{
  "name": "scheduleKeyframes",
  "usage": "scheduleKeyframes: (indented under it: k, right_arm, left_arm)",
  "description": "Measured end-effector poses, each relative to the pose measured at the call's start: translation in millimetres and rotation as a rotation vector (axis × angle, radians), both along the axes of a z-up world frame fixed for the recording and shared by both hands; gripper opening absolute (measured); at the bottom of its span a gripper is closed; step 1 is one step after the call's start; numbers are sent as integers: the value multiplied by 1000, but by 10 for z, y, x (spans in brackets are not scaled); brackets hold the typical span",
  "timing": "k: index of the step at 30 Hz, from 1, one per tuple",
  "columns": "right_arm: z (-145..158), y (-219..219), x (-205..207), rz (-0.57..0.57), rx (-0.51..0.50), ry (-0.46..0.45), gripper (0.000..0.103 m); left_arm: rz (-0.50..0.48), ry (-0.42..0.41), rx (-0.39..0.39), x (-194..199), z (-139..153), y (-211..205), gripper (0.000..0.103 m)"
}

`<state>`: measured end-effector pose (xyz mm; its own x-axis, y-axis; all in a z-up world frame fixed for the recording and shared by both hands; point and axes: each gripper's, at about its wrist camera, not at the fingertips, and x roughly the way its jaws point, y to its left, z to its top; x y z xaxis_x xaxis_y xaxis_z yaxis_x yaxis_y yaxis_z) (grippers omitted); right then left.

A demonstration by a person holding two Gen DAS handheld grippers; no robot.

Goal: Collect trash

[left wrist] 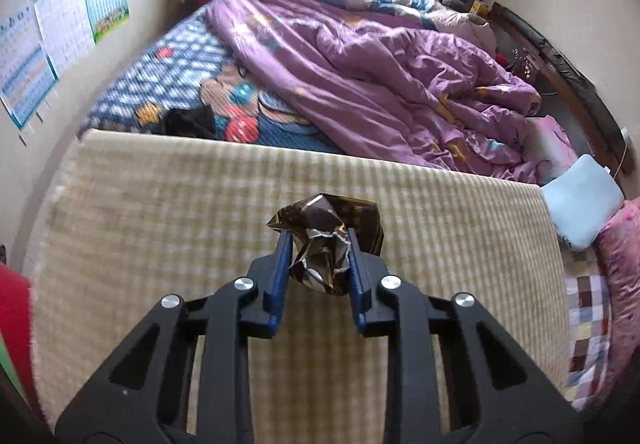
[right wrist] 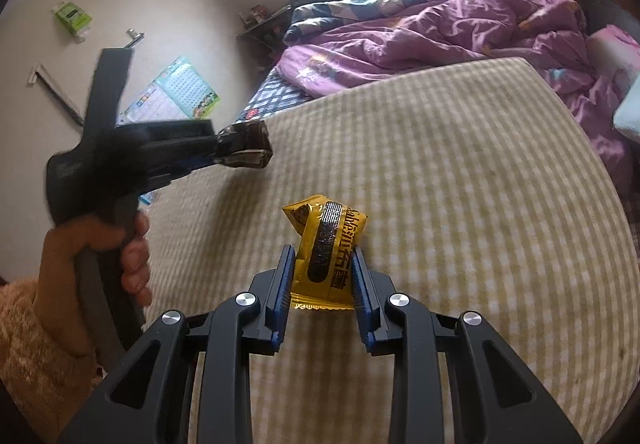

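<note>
My left gripper point(left wrist: 319, 240) is shut on a crumpled dark brown foil wrapper point(left wrist: 332, 232) and holds it above the yellow checked mattress point(left wrist: 160, 224). In the right wrist view the left gripper point(right wrist: 224, 153) shows at the left with the brown wrapper point(right wrist: 246, 149) in its fingers, lifted off the mattress point(right wrist: 460, 183). My right gripper point(right wrist: 322, 256) is shut on a yellow snack packet point(right wrist: 328, 248) with dark print, held just above the mattress.
A purple quilt point(left wrist: 380, 83) and a blue patterned blanket point(left wrist: 172, 83) lie on the bed behind the mattress. Posters point(left wrist: 60, 31) hang on the left wall. A light blue pillow point(left wrist: 580, 199) sits at the right edge. A red object point(left wrist: 14, 308) is at the far left.
</note>
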<state>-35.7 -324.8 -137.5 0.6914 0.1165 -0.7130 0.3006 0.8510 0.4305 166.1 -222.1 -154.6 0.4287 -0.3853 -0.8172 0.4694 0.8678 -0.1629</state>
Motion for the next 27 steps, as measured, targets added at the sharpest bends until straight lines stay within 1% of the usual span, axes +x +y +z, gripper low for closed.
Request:
scheduleKeyframes:
  k: [7,14,18,24,25,26,27]
  right_arm:
    - [93,266,129,61,-26,-20,27]
    - [170,537,168,124,-69,-21,27]
    - [173,677,225,172,-94,8,27]
    - [71,823,214,207,-113,69,30]
    - [57,841,198,207,-116,77,31]
    - [48,843,187,209,-113,81,33]
    - [42,846,170,210,-111,83,41]
  left_arm:
    - [66,-71,4,-415,277,604,25]
    - [126,-105,5,-782,446,1087,25]
    - [165,-81,15,-989,378,1353,25]
    - [211,4,29,-1108,107,1616,26]
    - [219,16,20,-1114,81,1644,28]
    - [222,20,12,-1124,71,1657,33]
    - [221,19,5,-1130,74,1680,37]
